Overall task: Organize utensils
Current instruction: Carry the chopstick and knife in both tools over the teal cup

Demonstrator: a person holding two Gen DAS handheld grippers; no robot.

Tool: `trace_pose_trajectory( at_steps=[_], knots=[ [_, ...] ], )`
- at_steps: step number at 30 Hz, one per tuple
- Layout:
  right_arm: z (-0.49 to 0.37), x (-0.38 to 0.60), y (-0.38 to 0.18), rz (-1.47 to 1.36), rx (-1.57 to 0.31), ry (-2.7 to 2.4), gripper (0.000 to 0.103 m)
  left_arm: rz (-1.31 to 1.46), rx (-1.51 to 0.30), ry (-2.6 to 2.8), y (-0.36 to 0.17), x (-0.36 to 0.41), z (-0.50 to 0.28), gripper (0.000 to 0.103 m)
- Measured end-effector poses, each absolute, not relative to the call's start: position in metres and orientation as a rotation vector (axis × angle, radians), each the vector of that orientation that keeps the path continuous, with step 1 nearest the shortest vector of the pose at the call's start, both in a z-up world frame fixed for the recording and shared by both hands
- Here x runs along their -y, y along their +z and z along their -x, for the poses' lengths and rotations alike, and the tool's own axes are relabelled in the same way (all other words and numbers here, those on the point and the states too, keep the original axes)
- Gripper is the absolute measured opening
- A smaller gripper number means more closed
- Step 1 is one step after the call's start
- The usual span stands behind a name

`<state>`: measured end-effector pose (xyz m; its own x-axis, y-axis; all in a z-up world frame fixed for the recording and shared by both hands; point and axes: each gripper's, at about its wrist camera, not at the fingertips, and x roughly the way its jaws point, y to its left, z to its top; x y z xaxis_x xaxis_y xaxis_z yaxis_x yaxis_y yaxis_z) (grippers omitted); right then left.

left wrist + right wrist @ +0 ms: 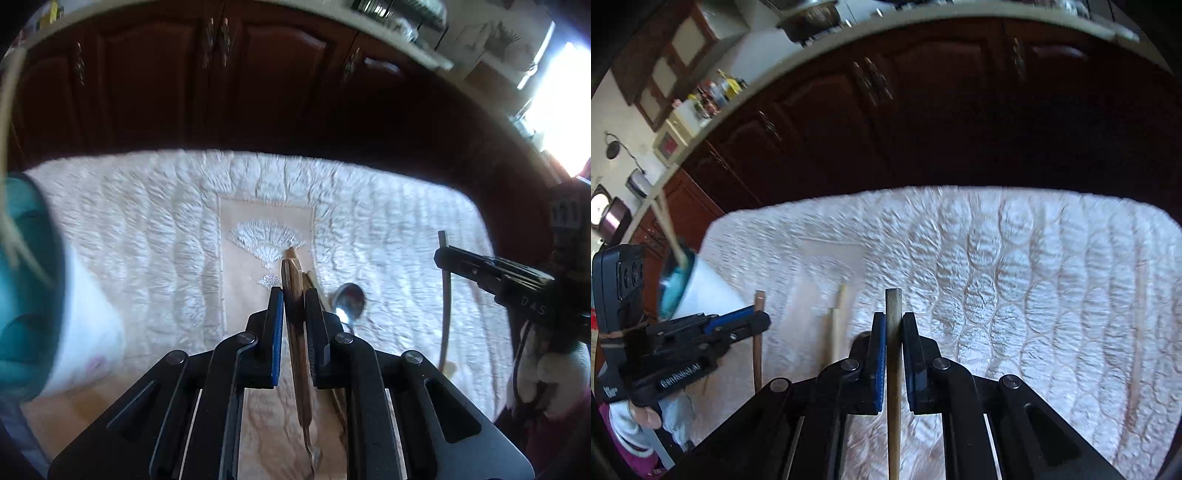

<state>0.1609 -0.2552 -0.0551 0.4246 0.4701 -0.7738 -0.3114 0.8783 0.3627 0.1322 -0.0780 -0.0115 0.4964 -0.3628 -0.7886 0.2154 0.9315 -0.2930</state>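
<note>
Both tongs are pinched tight: our left gripper [293, 295] clamps a brown wooden utensil handle [295, 332], our right gripper [894, 328] a pale wooden stick [894, 369]. On the white quilted cloth [147, 221] a metal spoon [349, 299] lies just right of the left gripper, and a teal-and-white cup [679, 284] sits far left.

Dark wood cabinets [155, 74] behind, pale countertop [827, 40] above — bright window [561, 110], quilted white cloth [1034, 258]

A white quilted cloth [155, 221] covers the surface; a metal spoon [349, 301] lies on it.
</note>
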Motion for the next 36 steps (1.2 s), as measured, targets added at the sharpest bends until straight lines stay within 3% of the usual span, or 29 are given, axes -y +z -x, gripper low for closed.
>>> trace_pose_trajectory(
  at_steps=[21, 28, 36],
  knots=[
    [-0.071, 0.243, 0.085, -0.073, -0.744, 0.592, 0.008, 0.229, -0.739, -0.326, 0.112, -0.016, -0.028, 0.008],
    [-0.078, 0.18, 0.14, -0.061, -0.637, 0.704, 0.008, 0.203, -0.61, -0.242, 0.178, -0.063, -0.027, 0.008],
    [-0.099, 0.086, 0.174, -0.067, -0.568, 0.804, 0.008, 0.168, -0.591, -0.117, 0.184, -0.109, -0.052, 0.008]
  ],
)
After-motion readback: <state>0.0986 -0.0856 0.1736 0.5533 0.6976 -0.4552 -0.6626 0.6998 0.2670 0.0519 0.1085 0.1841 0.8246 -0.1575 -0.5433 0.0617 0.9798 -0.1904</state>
